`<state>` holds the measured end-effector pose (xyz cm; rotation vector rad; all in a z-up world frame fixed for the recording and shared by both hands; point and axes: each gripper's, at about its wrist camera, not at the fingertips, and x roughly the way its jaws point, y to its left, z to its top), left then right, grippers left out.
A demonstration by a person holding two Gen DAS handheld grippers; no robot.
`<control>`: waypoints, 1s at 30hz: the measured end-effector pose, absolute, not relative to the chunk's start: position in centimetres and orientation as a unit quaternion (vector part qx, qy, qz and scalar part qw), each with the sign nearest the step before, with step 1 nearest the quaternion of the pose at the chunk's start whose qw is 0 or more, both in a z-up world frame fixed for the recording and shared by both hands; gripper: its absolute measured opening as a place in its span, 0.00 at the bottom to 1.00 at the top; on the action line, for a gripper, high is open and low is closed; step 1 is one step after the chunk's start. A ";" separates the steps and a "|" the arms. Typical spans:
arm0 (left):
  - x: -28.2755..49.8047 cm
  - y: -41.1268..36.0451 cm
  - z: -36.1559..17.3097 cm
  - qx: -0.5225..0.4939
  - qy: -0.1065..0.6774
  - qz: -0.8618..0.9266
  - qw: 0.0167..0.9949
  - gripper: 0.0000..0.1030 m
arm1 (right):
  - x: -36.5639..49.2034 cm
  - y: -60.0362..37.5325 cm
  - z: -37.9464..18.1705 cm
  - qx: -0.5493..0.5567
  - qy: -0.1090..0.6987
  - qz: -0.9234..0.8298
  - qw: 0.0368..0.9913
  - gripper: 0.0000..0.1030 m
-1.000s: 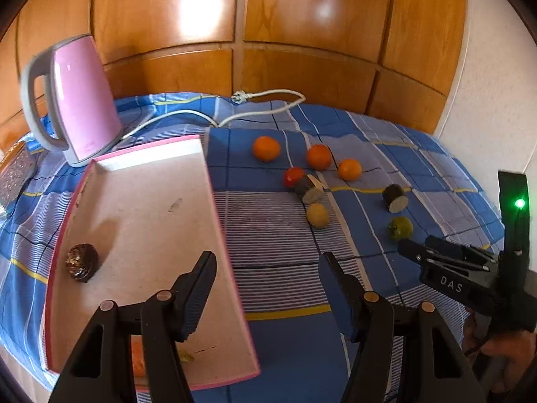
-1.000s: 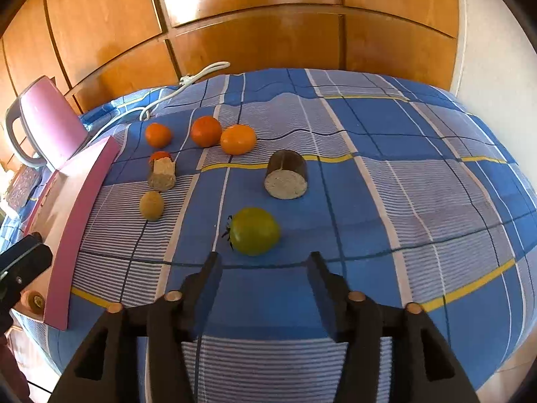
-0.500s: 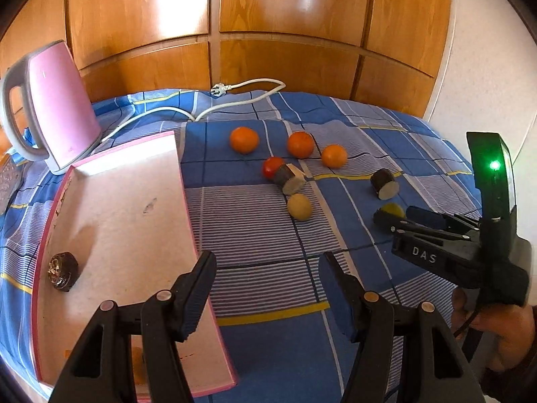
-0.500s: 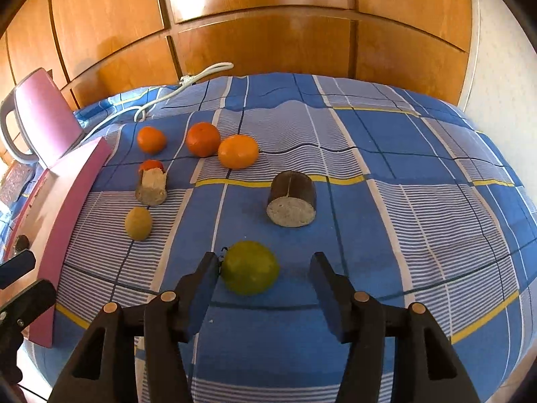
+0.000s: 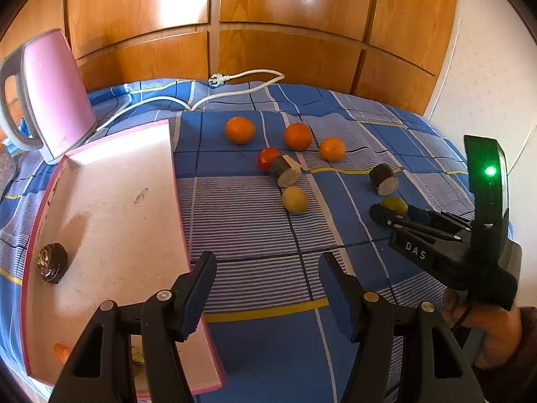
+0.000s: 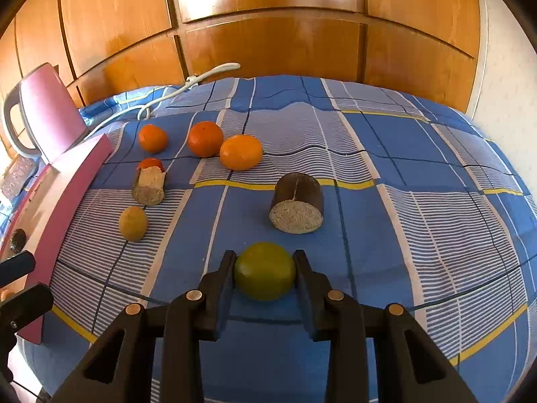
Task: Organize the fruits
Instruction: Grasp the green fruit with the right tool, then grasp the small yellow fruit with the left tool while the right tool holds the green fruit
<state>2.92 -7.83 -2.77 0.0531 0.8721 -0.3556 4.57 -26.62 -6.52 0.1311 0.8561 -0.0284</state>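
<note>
My right gripper (image 6: pixel 265 262) is shut on a green round fruit (image 6: pixel 265 270) that rests on the blue checked cloth; it also shows in the left wrist view (image 5: pixel 394 204). Beyond it lie a brown cut piece (image 6: pixel 297 208), three oranges (image 6: pixel 241 151), a red tomato (image 6: pixel 150 164) behind another cut piece (image 6: pixel 148 186), and a yellowish fruit (image 6: pixel 133 223). My left gripper (image 5: pixel 266 268) is open and empty over the cloth beside the pink tray (image 5: pixel 110 208), which holds a dark brown piece (image 5: pixel 52 262).
A pink kettle (image 5: pixel 50 90) stands at the back left with its white cord (image 5: pixel 235 80) across the cloth. Wooden panels (image 5: pixel 268 16) close the back. Small fruit bits (image 5: pixel 62 351) lie at the tray's near end.
My right gripper moved forward and closed its fingers on the green fruit. My left gripper drifted right, away from the tray.
</note>
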 end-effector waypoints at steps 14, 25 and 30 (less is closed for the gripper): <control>5.2 -8.8 -3.3 0.003 0.442 -0.164 0.882 0.61 | 4.4 -26.9 -6.7 0.068 0.405 -0.004 0.912 0.33; 8.7 -11.6 -4.1 -0.008 0.456 -0.169 0.874 0.54 | 4.3 -27.2 -6.9 0.080 0.397 0.006 0.914 0.33; 10.9 -12.8 -5.2 -0.008 0.466 -0.161 0.870 0.53 | 4.2 -27.4 -6.9 0.091 0.394 0.011 0.915 0.34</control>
